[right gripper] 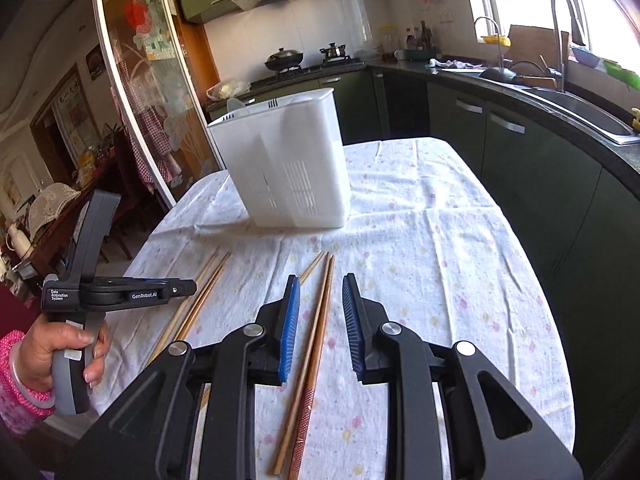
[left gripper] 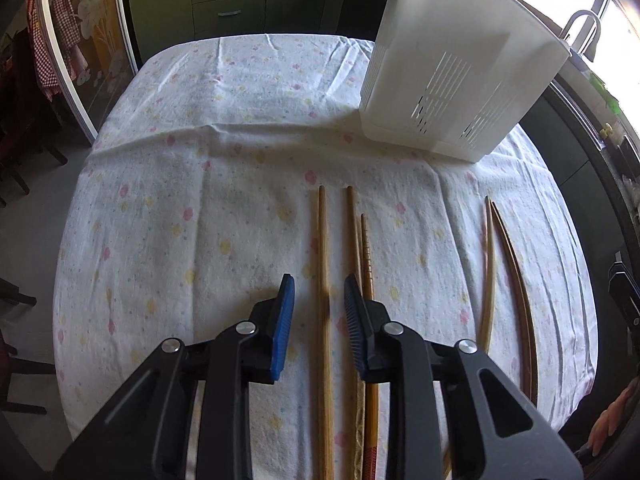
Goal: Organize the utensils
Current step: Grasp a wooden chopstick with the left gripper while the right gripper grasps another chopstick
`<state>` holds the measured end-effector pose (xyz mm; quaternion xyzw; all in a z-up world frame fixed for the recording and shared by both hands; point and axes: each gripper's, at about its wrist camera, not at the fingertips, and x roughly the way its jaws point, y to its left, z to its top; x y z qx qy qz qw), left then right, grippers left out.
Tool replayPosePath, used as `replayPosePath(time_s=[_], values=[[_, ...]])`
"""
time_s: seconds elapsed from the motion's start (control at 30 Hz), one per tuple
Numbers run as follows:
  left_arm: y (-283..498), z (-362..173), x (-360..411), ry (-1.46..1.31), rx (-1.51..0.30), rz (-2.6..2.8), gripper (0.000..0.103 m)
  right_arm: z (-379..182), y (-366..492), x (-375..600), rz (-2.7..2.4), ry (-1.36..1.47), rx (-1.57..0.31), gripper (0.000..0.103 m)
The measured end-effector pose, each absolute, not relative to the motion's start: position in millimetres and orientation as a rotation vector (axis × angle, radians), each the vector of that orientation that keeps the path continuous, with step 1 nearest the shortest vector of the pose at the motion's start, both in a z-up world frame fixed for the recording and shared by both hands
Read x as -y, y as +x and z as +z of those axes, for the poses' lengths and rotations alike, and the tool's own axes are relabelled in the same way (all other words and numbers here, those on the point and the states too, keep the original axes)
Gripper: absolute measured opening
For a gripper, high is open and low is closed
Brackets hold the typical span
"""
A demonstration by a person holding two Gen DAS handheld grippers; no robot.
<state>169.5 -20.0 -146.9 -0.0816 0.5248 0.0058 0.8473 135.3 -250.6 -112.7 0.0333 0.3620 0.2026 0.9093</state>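
Several wooden chopsticks lie lengthwise on the floral tablecloth. In the left wrist view, my left gripper (left gripper: 319, 285) is open and empty, its blue pads (left gripper: 283, 326) either side of one chopstick (left gripper: 323, 280), with two more chopsticks (left gripper: 362, 264) by the right pad and another pair (left gripper: 498, 268) further right. In the right wrist view, my right gripper (right gripper: 320, 286) is open and empty above a pair of chopsticks (right gripper: 314, 344); the left gripper (right gripper: 120, 292) hovers over the other chopsticks (right gripper: 200, 300) at left. A white slotted utensil holder (left gripper: 452, 80) (right gripper: 288, 168) stands behind them.
The table (right gripper: 440, 240) ends close on the right, where dark green kitchen cabinets (right gripper: 532, 168) and a sink (right gripper: 580, 108) run alongside. A glass sliding door (right gripper: 132, 92) stands at the left. Bare cloth (left gripper: 192, 200) stretches to the left of the chopsticks.
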Motion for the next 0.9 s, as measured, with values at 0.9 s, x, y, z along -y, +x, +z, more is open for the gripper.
replayPosePath(time_s=[0.9], values=[[167.7,-150.2,11.1,-0.132,-1.11,-0.013,0.007,-175.0,210.1,135.3,0.356,-0.162,-1.033,0.036]])
